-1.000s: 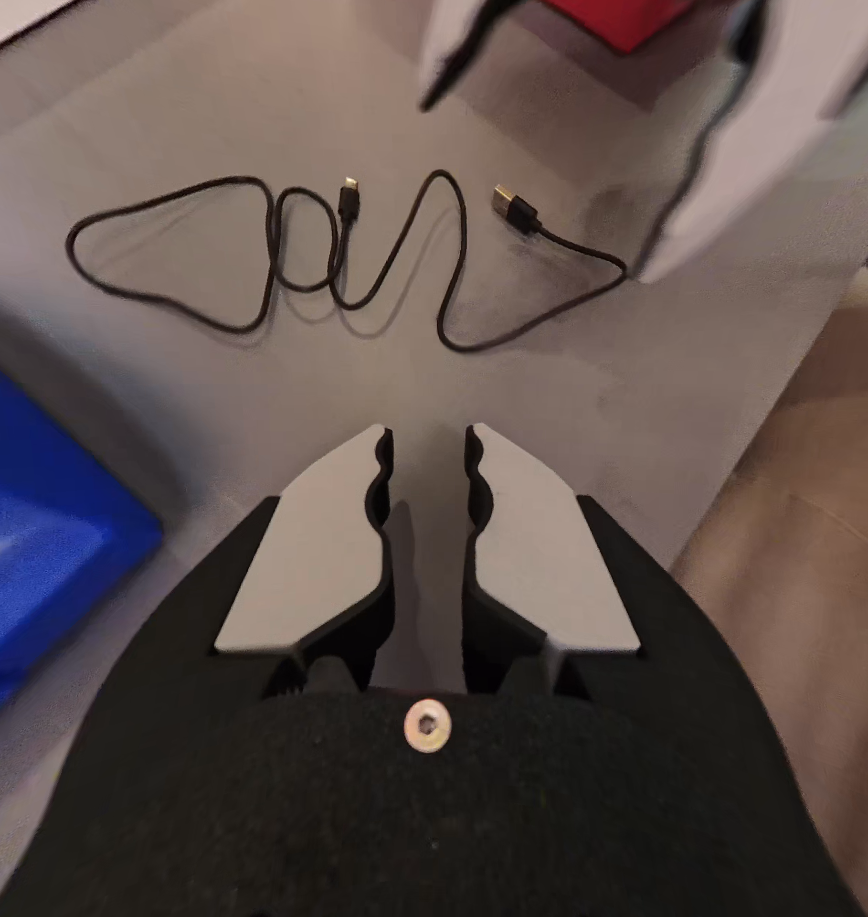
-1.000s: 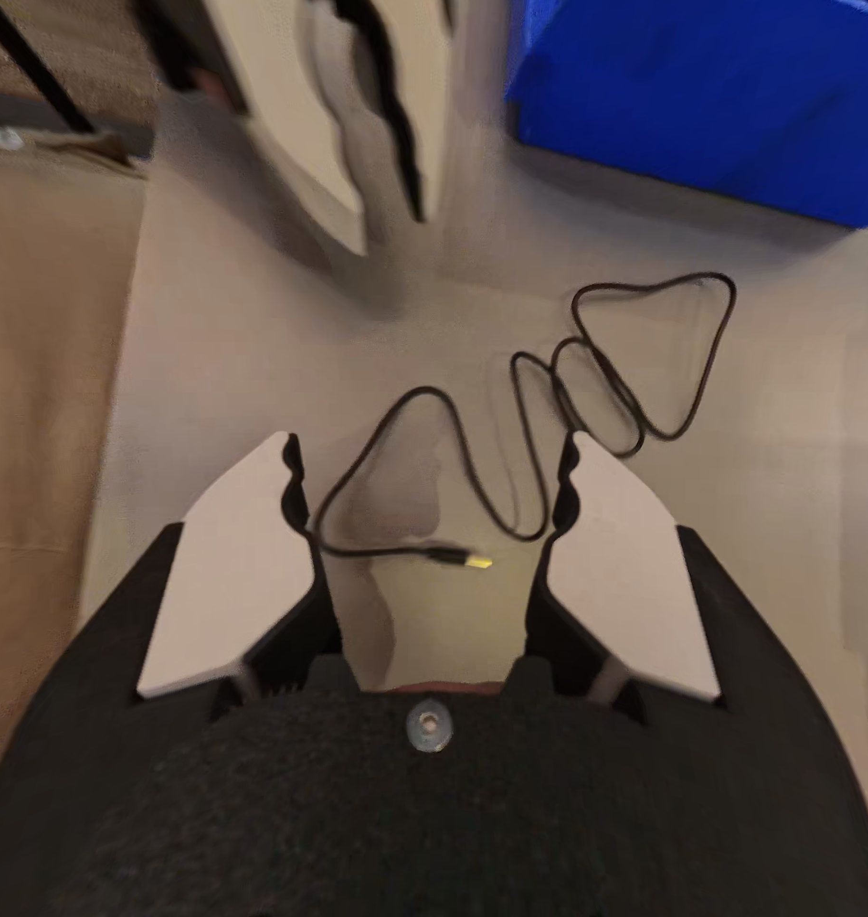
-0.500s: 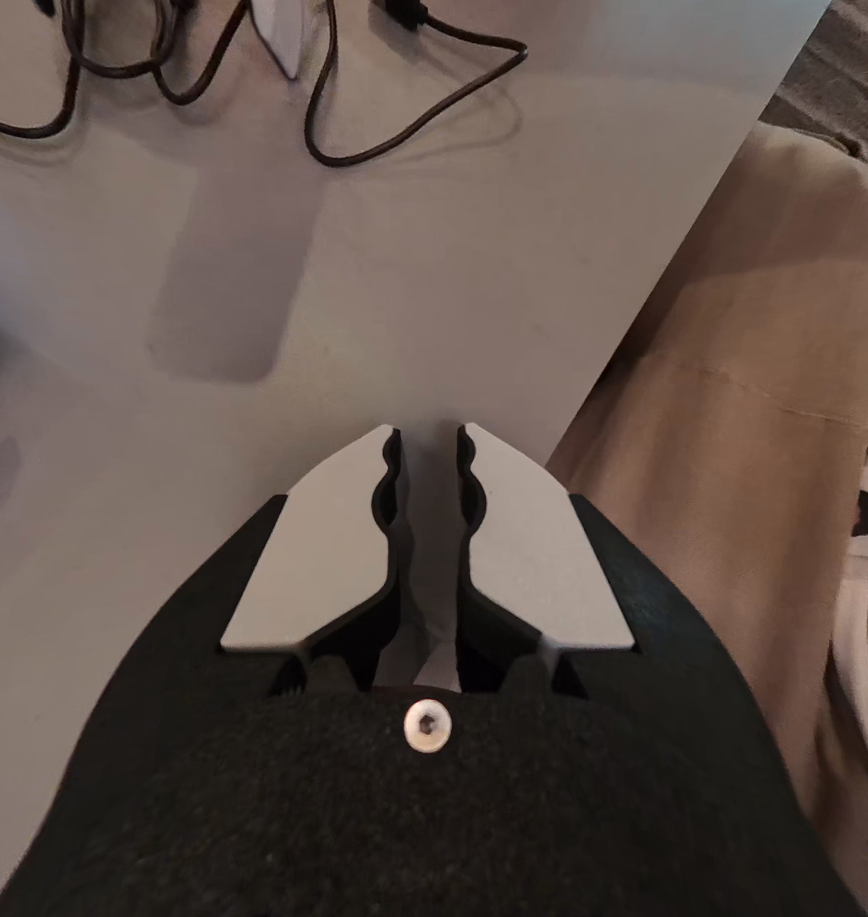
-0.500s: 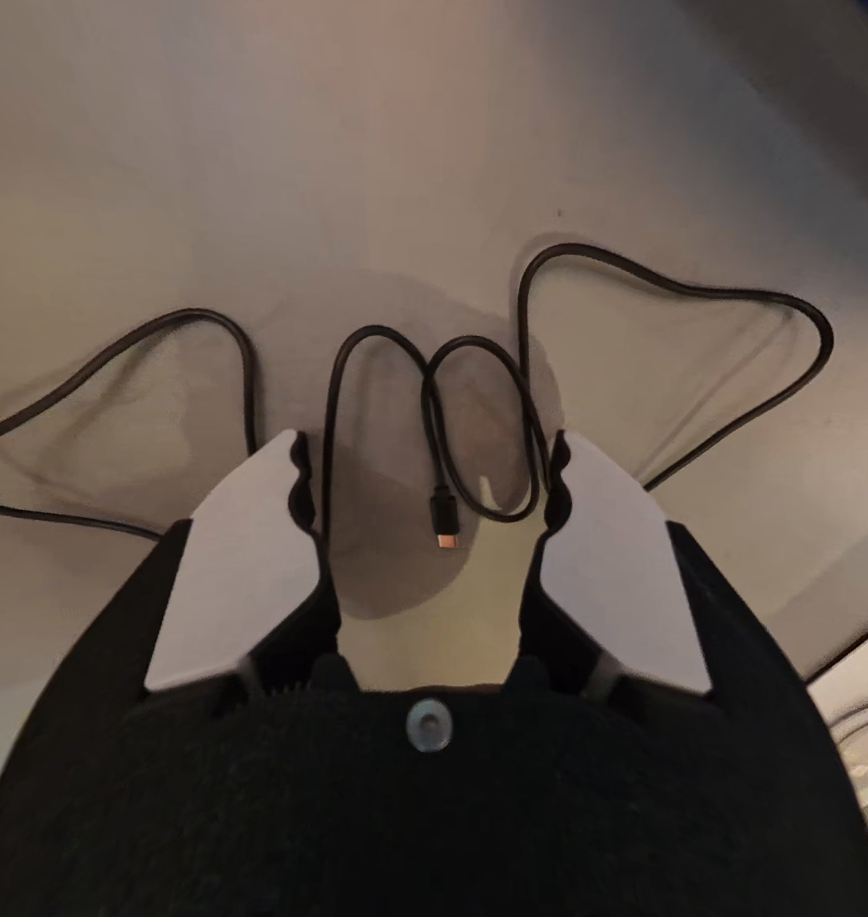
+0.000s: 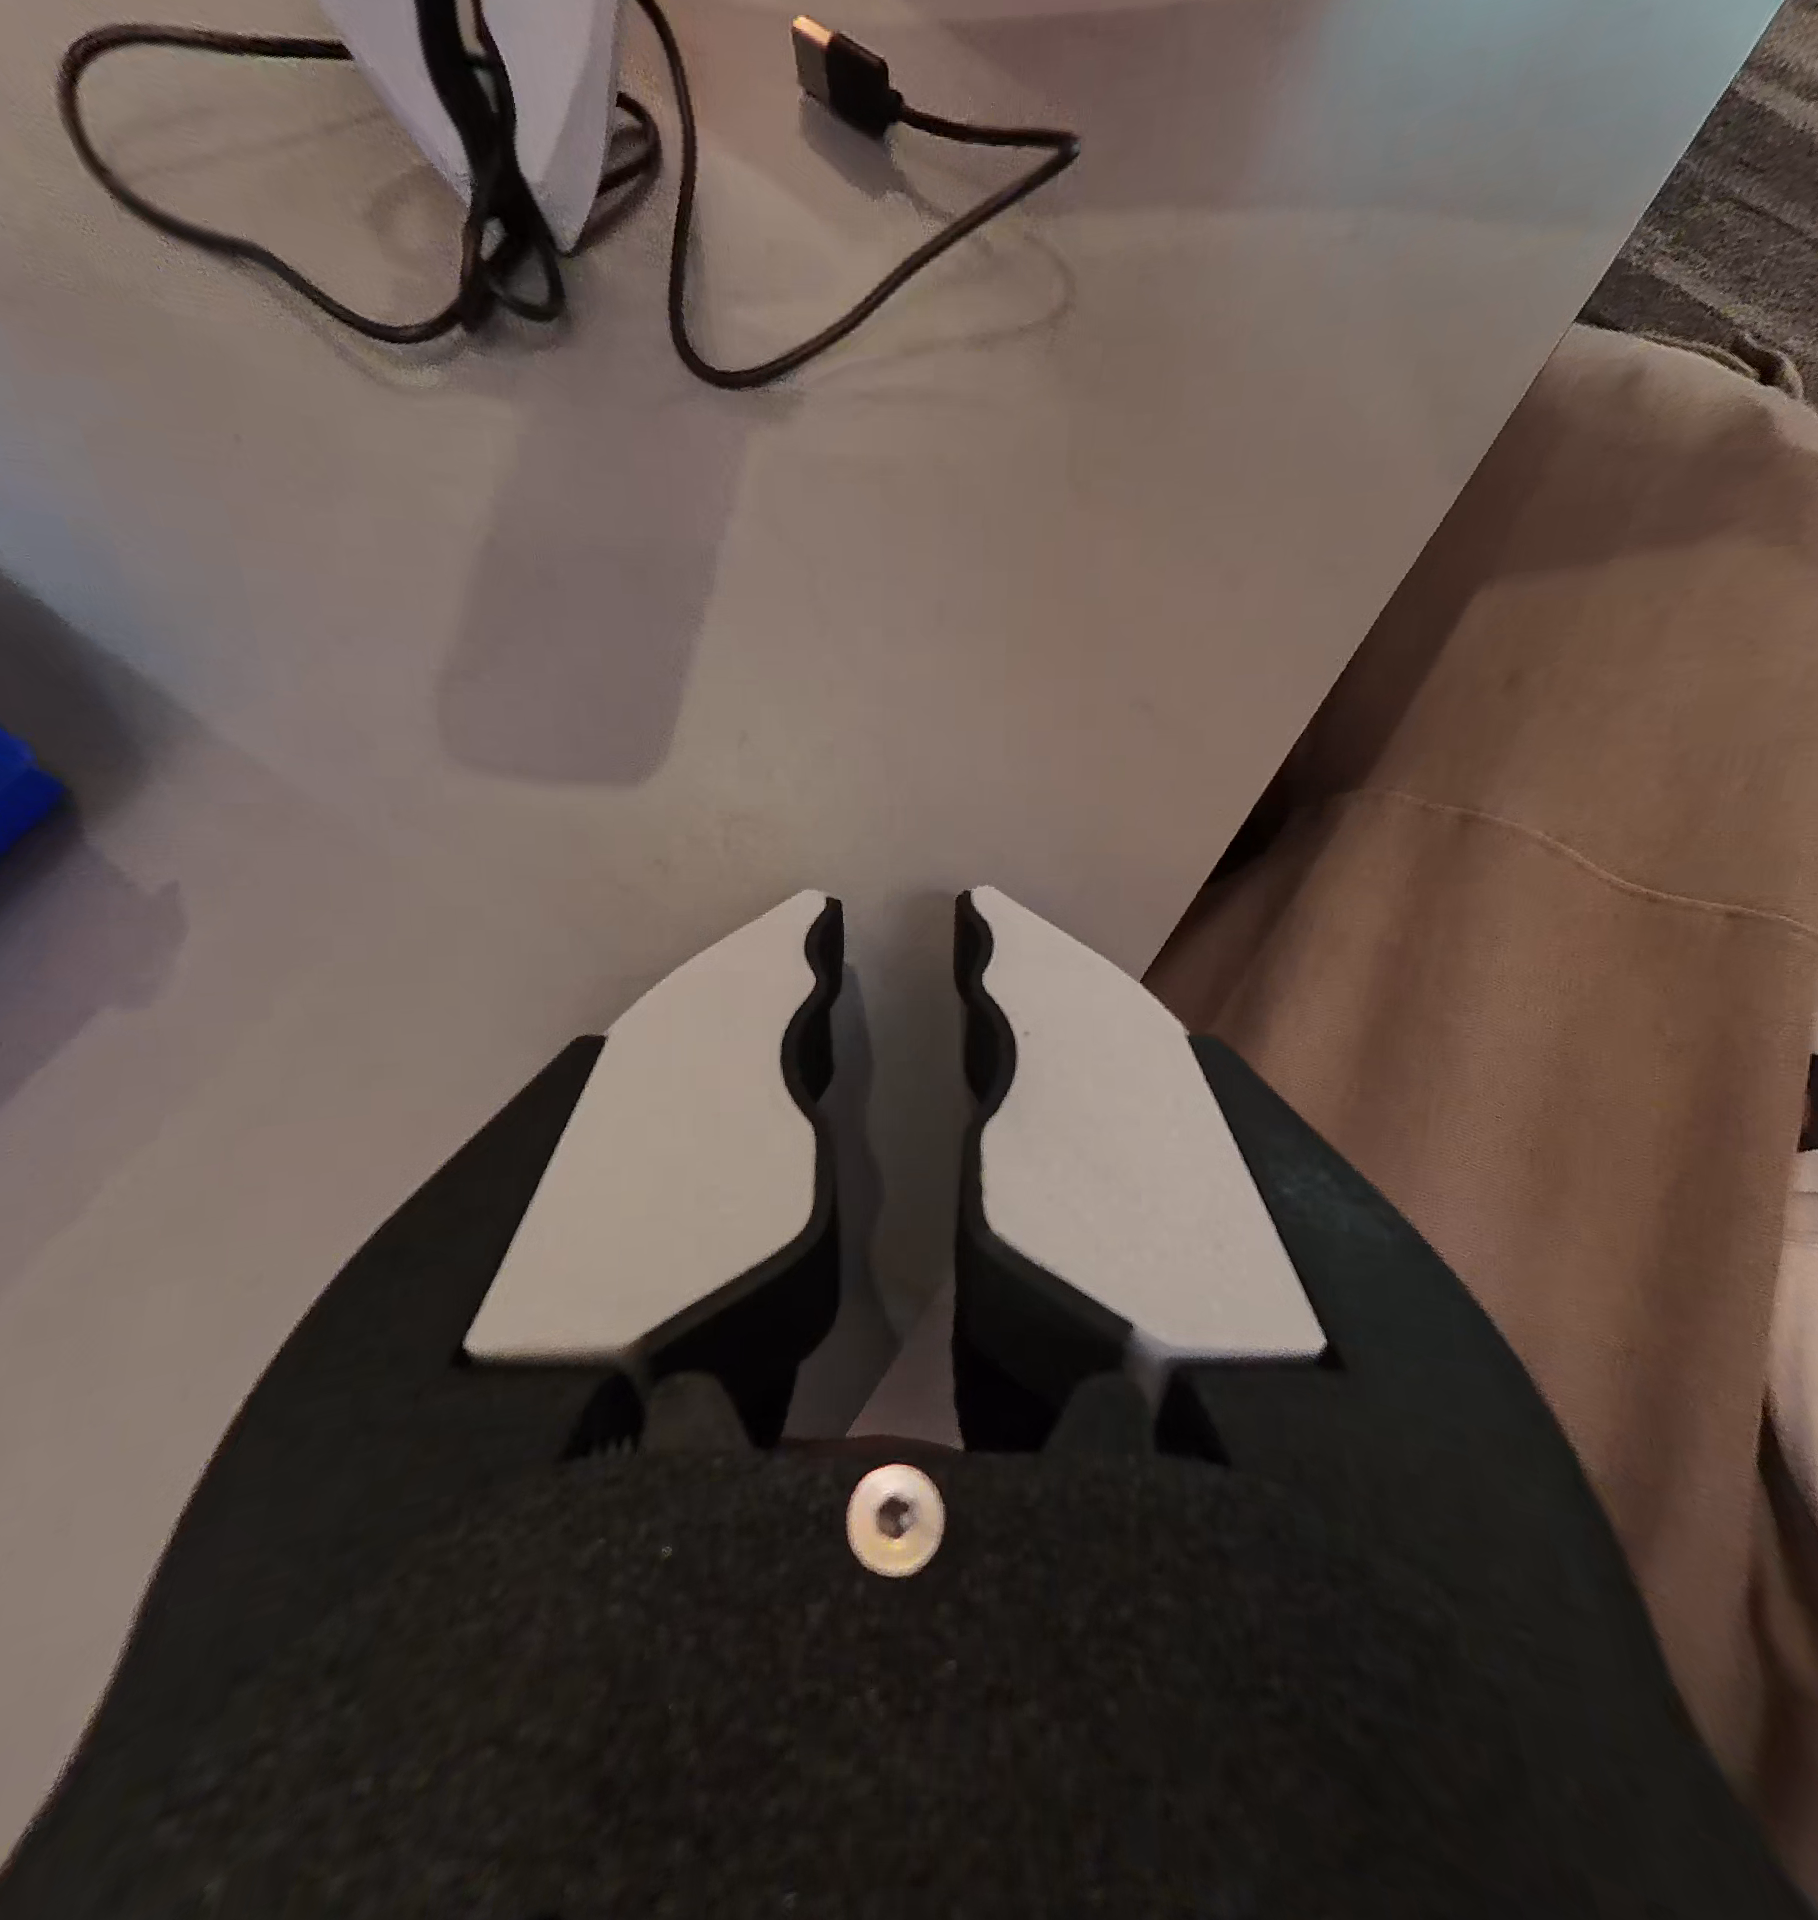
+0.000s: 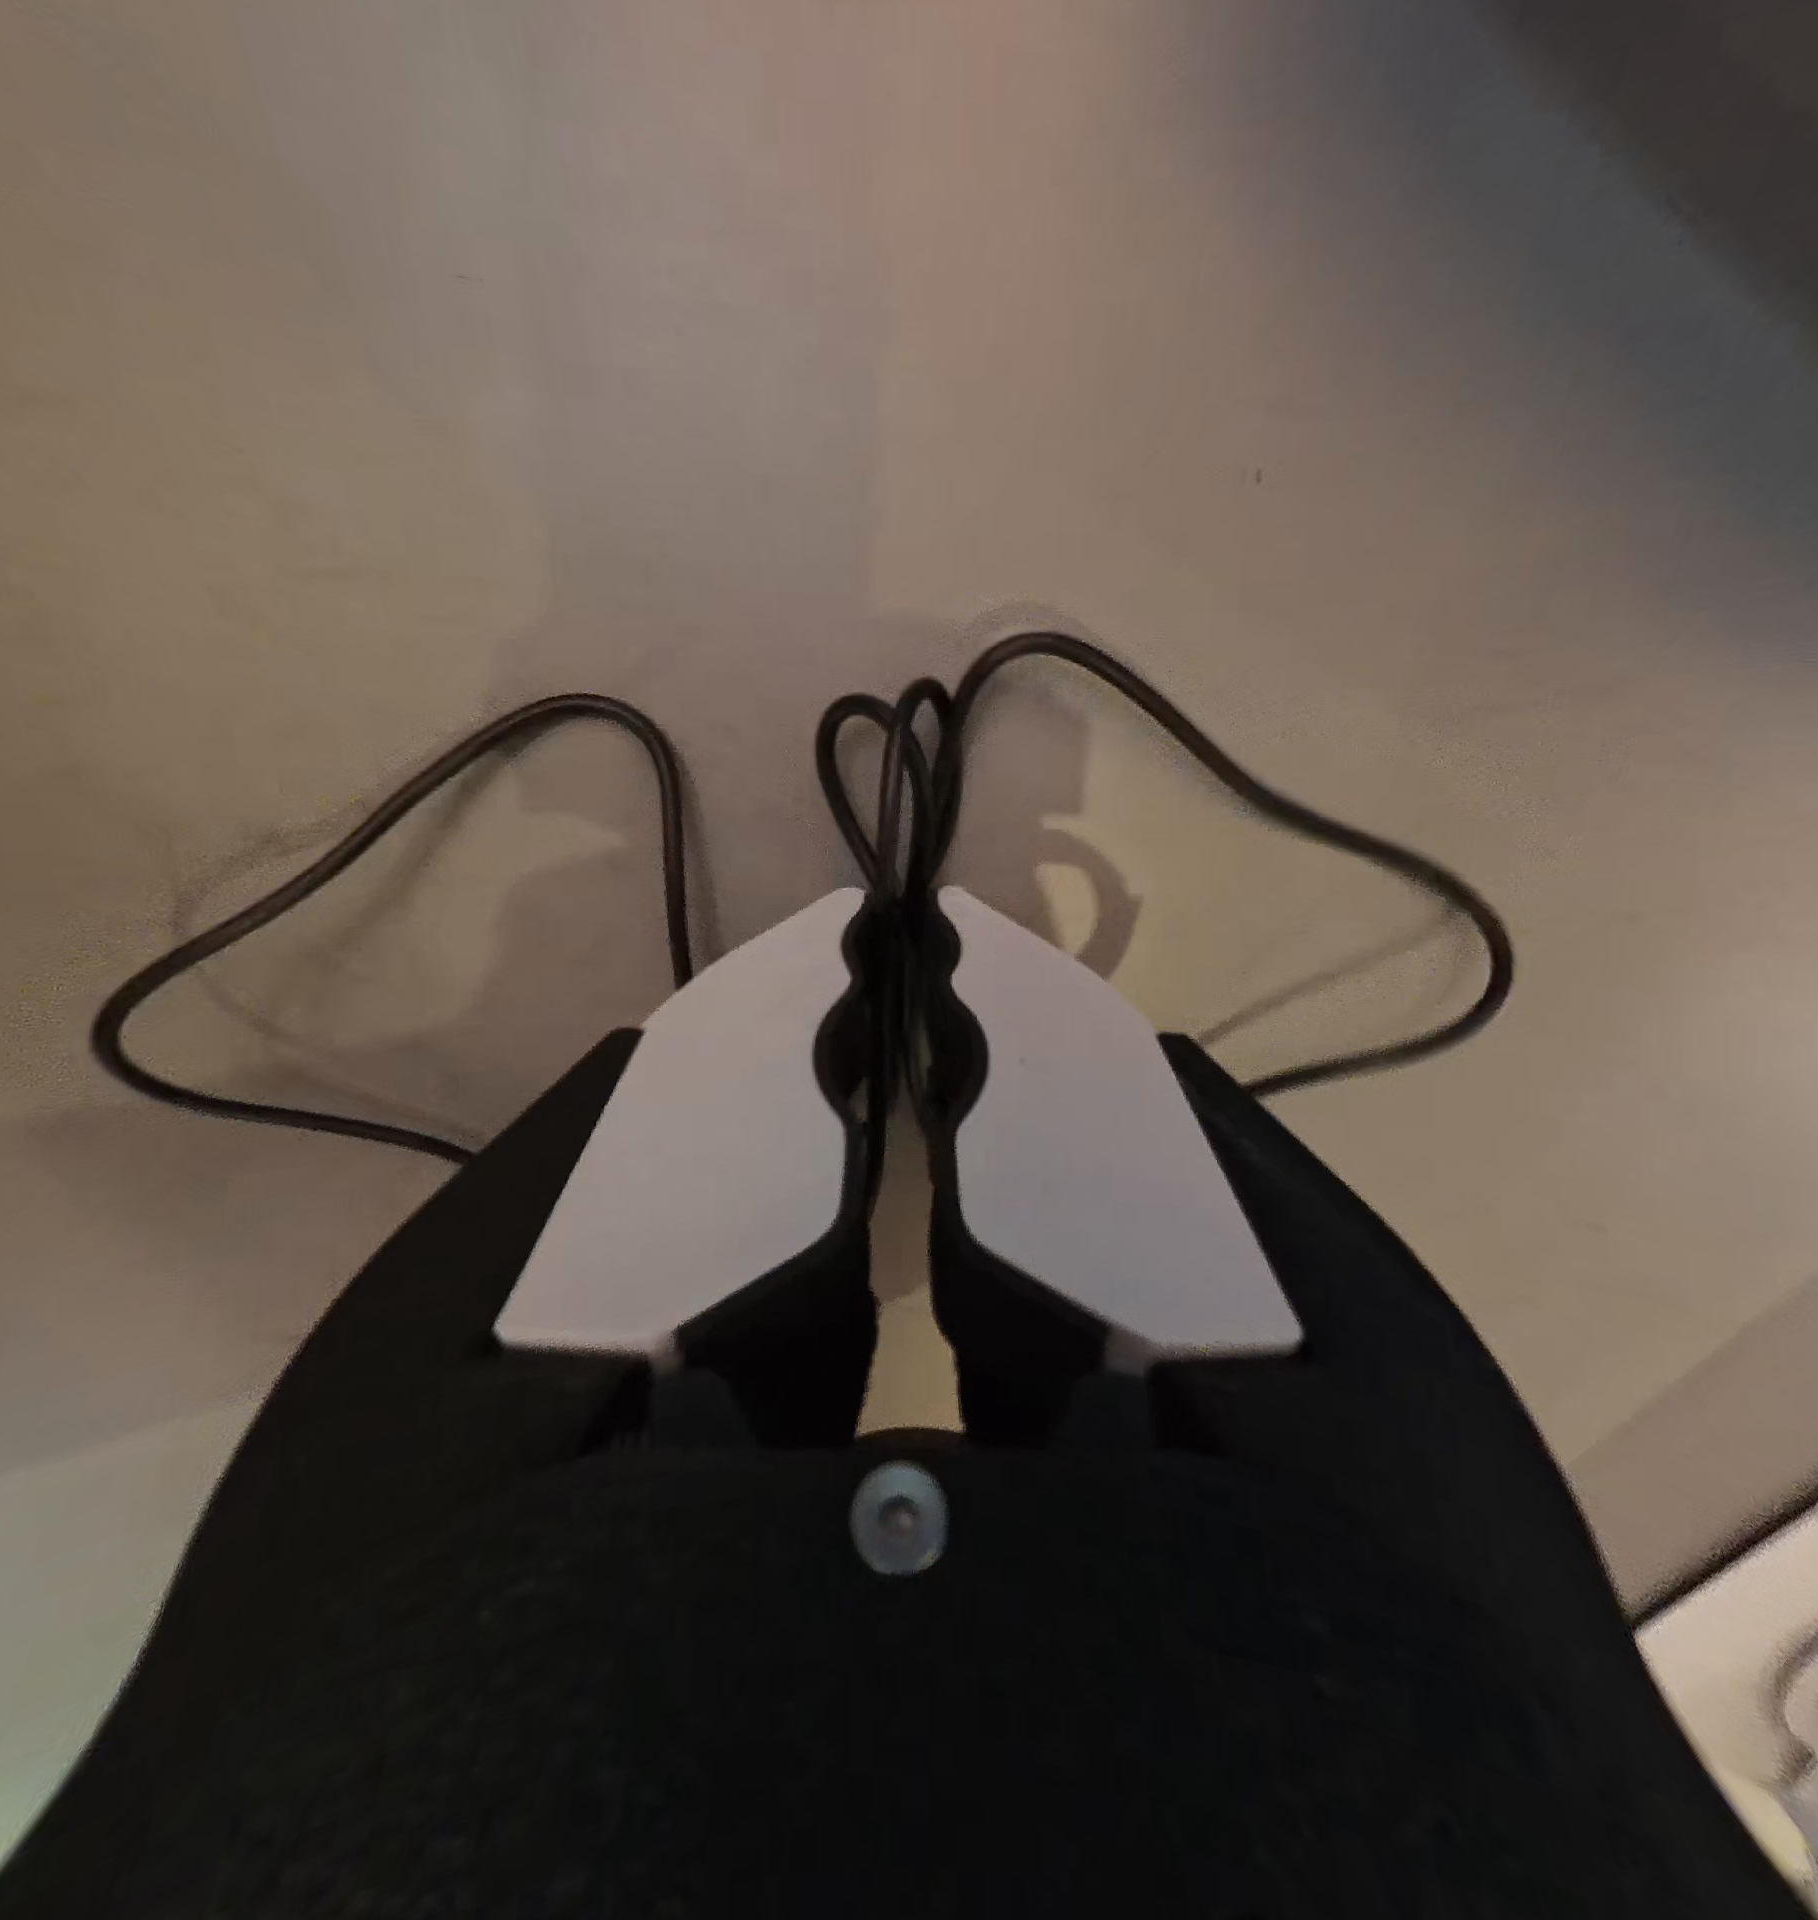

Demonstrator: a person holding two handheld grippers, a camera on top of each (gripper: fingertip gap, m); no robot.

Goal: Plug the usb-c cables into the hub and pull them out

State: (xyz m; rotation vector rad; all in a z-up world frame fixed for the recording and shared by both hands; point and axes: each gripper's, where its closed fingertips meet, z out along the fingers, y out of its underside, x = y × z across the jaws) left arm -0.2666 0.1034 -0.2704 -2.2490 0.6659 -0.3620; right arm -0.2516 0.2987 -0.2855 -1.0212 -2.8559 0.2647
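On the pale grey worktop (image 5: 988,623) the black cable (image 6: 385,862) lay in loose loops. The right tongs (image 6: 894,909) were clamped on several bunched strands of it. The left tongs (image 5: 897,914) hovered near the worktop's edge, slightly parted and empty, well apart from the cable's metal-tipped plug (image 5: 832,62).

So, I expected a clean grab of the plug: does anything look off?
Yes. The right gripper is shut on a bunch of cable loops, not a plug. The USB-A plug lies free on the table; no hub shows.
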